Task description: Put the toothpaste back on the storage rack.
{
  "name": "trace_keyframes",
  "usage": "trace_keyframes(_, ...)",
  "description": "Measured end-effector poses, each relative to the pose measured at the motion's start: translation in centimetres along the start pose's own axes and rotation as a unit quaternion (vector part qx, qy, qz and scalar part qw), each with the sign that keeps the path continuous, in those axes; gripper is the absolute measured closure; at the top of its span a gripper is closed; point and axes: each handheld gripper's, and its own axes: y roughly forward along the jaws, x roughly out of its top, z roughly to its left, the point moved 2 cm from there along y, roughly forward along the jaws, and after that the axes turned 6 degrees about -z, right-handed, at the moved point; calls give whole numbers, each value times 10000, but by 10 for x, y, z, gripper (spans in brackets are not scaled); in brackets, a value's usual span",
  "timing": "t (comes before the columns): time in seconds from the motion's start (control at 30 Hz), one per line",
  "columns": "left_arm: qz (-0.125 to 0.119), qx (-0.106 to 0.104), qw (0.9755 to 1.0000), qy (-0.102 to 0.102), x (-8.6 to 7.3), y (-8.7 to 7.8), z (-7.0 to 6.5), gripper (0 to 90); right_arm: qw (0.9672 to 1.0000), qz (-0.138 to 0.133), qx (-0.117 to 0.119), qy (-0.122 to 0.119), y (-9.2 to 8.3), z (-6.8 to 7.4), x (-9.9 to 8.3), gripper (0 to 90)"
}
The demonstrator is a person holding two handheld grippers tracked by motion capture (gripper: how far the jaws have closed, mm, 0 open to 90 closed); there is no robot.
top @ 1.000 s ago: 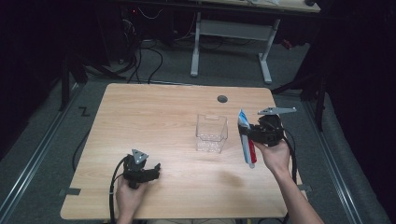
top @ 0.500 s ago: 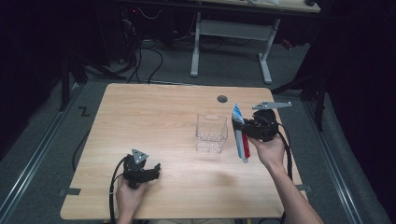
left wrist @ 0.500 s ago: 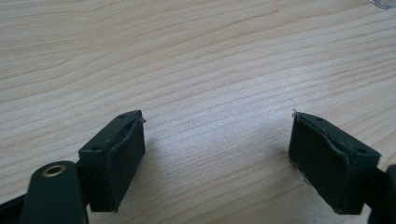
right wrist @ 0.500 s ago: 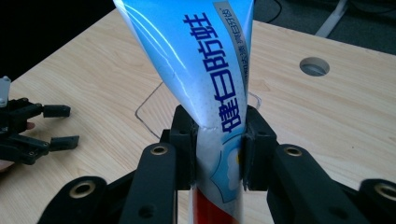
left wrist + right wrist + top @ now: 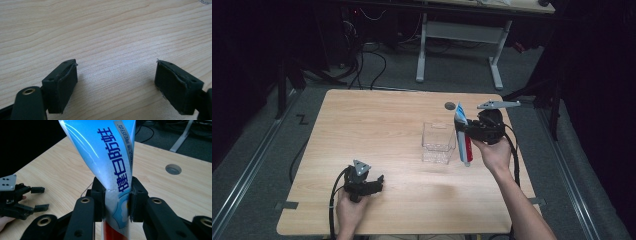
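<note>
Our right gripper (image 5: 464,131) clenches a toothpaste tube (image 5: 462,135), held upright in the air just right of the clear box (image 5: 438,143) on the table (image 5: 377,120). Our left gripper (image 5: 373,184) rests near the table's front edge, jaws spread apart.

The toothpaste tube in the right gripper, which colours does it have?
The toothpaste tube is light blue and white with dark blue print, red at its lower end; right gripper view shows it best.

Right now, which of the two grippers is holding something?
The right gripper: it is shut on the toothpaste tube. The left gripper rests open over bare table.
</note>
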Motion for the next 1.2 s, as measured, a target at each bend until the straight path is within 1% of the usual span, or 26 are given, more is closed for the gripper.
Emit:
trace_keyframes(0.17, -1, 0, 10000, 0, 0, 0, 0, 187, 10000, -69, 26, -19, 3, 2, 7, 707)
trace_keyframes(0.23, -1, 0, 10000, 0, 0, 0, 0, 187, 9999, -86, 67, 16, 5, 2, 9, 708)
trace_keyframes(0.53, -1, -5, 10000, 3, 0, 0, 0, 187, 9997, -206, 132, 22, 15, 6, 18, 709)
trace_keyframes(0.7, -1, -8, 10000, 4, 0, 0, 0, 187, 9997, -223, 101, -1, 18, 8, 22, 710)
trace_keyframes(0.77, -4, -8, 10000, 4, 0, 0, 0, 187, 9996, -250, 121, 34, 19, 8, 23, 711)
trace_keyframes(0.83, -3, -10, 10000, 8, 0, 0, 0, 187, 9995, -278, 117, 12, 20, 9, 25, 711)
trace_keyframes(0.87, -2, -12, 10000, 9, 0, 0, 0, 187, 9995, -299, 87, -73, 22, 12, 27, 711)
trace_keyframes(0.9, -3, -12, 10000, 9, 0, 0, 0, 187, 9994, -308, 89, -89, 23, 12, 27, 711)
trace_keyframes(0.97, -3, -12, 10000, 9, 0, 0, 0, 187, 9994, -328, 112, -90, 24, 13, 28, 711)
trace_keyframes(1.03, -2, -12, 10000, 10, 0, 0, 0, 187, 9993, -337, 114, -95, 29, 13, 30, 711)
trace_keyframes(1.2, -2, -12, 10000, 10, 0, 0, 0, 187, 9993, -364, 106, -27, 35, 13, 33, 711)
